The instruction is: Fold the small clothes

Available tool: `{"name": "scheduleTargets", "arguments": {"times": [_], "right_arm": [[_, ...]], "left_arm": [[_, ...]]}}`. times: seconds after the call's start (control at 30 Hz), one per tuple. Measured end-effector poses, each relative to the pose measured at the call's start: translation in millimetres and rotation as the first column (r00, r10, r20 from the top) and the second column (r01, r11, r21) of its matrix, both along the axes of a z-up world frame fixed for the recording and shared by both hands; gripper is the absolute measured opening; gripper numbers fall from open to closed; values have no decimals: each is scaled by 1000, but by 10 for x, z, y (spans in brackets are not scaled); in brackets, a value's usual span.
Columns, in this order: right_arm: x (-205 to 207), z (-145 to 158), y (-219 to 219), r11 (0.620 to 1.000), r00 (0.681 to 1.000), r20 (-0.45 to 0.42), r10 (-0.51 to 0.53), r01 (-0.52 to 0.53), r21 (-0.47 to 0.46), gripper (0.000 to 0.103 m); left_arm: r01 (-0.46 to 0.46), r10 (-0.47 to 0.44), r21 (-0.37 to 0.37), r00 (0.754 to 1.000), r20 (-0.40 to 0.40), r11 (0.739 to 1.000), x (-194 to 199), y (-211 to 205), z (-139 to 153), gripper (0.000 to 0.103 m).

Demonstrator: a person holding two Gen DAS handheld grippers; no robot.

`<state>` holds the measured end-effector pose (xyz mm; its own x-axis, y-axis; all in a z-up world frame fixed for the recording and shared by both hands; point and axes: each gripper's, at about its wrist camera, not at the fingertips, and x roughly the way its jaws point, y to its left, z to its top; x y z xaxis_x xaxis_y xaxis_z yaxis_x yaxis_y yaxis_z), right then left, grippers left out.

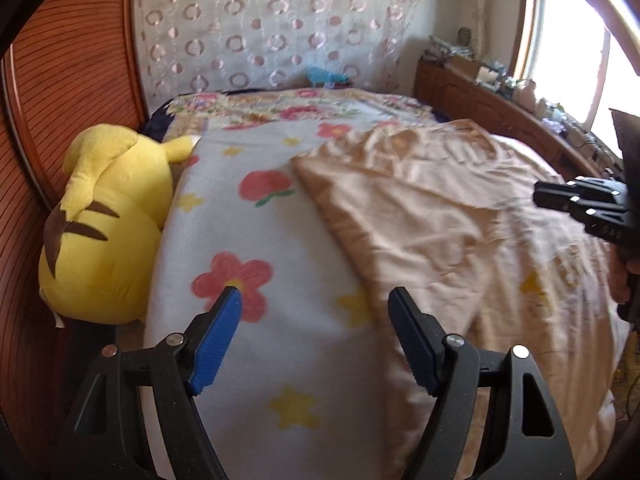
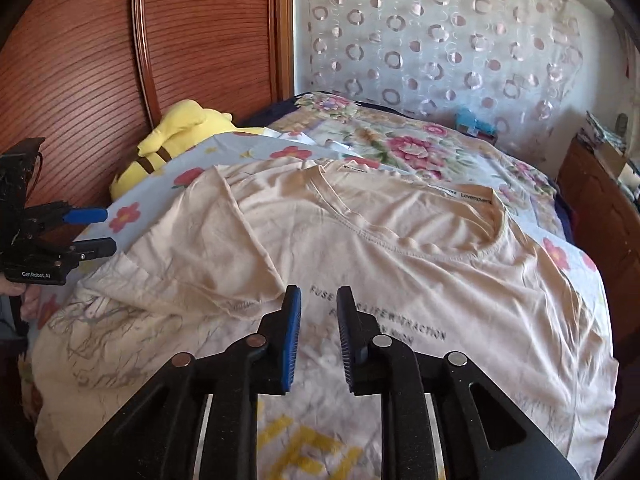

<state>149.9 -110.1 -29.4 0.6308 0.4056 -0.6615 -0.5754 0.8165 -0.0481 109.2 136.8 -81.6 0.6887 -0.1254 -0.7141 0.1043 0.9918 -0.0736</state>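
Note:
A beige T-shirt (image 2: 400,248) with dark printed text lies spread front-up on the bed, its collar toward the far right and one sleeve folded in at the left. It also shows in the left wrist view (image 1: 440,216). My left gripper (image 1: 316,304) is open and empty, hovering over the blanket beside the shirt's left edge; it also shows from the right wrist view (image 2: 94,230). My right gripper (image 2: 319,300) is open with a narrow gap, empty, above the shirt's printed chest; it appears at the right edge of the left wrist view (image 1: 580,200).
A flowered white blanket (image 1: 240,240) covers the bed. A yellow plush toy (image 1: 108,220) lies at the left against the wooden headboard (image 2: 120,60). A wooden cabinet (image 1: 500,108) with clutter runs along the right under a window. A patterned curtain (image 2: 440,40) hangs behind.

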Motion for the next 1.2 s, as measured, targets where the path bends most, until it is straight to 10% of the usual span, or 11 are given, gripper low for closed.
{"name": "scheduleTargets", "arguments": {"times": [0.13,0.43,0.83,0.93,1.2], "right_arm": [[-213,-11,-224,1000,1000,-20,-6,7,13,45],[-838,-168,-817,995,995,-58,-77,74,-62,45],[-1016,-130,-956,992,992,-51,-117,115,-43,45],[-1014,-132,-915,992,991,-52,-119,118,-38,45],[-833,-149,-934,993,991,-59,-118,116,-33,45]], "left_arm": [[90,-89,-38,996,24,995,-92,-226,102,55],[121,-122,-13,992,-38,993,10,-392,-96,23],[73,-71,16,996,-60,997,-6,-321,-152,22],[105,-104,43,994,-10,994,-98,-375,-114,7],[145,-152,68,983,106,987,-381,-555,192,7]]}}
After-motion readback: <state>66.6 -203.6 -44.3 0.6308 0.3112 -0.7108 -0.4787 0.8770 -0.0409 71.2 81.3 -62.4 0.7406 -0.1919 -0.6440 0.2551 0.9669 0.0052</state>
